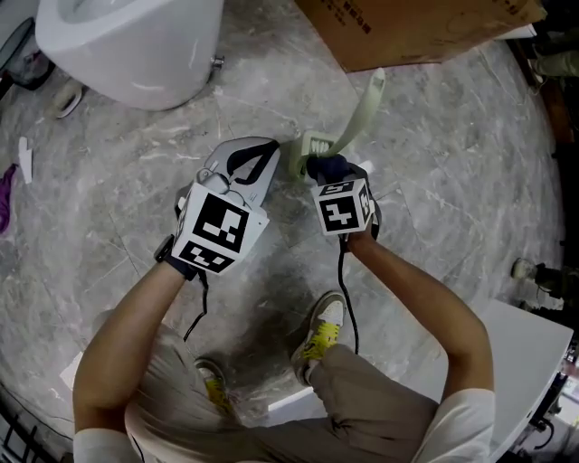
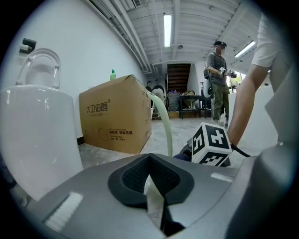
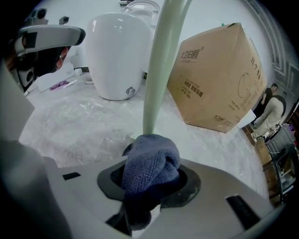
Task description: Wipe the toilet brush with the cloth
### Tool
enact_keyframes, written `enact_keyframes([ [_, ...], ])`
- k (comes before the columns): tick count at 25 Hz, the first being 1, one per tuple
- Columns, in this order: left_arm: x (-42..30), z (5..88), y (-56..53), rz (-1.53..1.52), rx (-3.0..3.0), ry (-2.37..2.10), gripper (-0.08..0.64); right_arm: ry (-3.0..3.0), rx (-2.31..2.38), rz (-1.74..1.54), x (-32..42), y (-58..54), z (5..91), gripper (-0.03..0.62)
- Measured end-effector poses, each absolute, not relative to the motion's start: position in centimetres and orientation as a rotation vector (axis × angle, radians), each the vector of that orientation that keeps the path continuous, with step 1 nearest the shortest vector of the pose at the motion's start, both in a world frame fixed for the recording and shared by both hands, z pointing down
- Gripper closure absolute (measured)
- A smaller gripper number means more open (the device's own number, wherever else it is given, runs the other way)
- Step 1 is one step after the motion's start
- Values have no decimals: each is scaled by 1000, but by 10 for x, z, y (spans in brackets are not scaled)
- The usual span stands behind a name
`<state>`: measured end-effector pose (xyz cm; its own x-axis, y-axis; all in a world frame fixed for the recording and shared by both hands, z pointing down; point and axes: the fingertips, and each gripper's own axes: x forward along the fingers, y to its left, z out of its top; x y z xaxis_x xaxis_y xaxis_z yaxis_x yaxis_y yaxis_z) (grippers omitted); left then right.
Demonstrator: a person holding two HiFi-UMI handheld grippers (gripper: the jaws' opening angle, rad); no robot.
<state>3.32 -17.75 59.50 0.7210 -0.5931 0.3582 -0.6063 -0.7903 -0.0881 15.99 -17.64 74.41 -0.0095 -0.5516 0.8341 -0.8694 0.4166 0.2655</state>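
On the floor, toward its far edge: the toilet brush (image 3: 159, 70) stands nearly upright on the grey marble floor (image 1: 452, 163), between the toilet (image 1: 136, 45) and the cardboard box (image 1: 416, 27). Its pale green handle leans away toward the box.
Left gripper (image 2: 150, 182): the jaws are closed to a narrow gap on a thin pale piece. By its colour and position this looks like the brush's lower end, pinned to steady it.
Right gripper (image 3: 148, 186): the jaws are clamped on a bunched blue cloth (image 3: 152, 161). The wad bulges out past the pads.
Cloth against brush: the top of the wad touches the handle low down, just above the brush's lower end. The handle rises straight out of it in the right gripper view.
Step in hand: the wipe is probably under way, with the cloth at the bottom of the handle. Nothing shows how much of the handle has been covered.
Next move: the cloth most likely has to slide up the handle with light sideways pressure while the left jaws hold the base firm.
Risk: the handle is slim and curved, so the wad could slip off to one side, or the brush could tip toward the box.
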Motion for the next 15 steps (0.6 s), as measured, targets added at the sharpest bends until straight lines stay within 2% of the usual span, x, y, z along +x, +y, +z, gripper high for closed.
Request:
enact_keyframes([
  [15,29,591,-165,639,2879,-975,558,-1633,1144,412,157,-177,785,457],
])
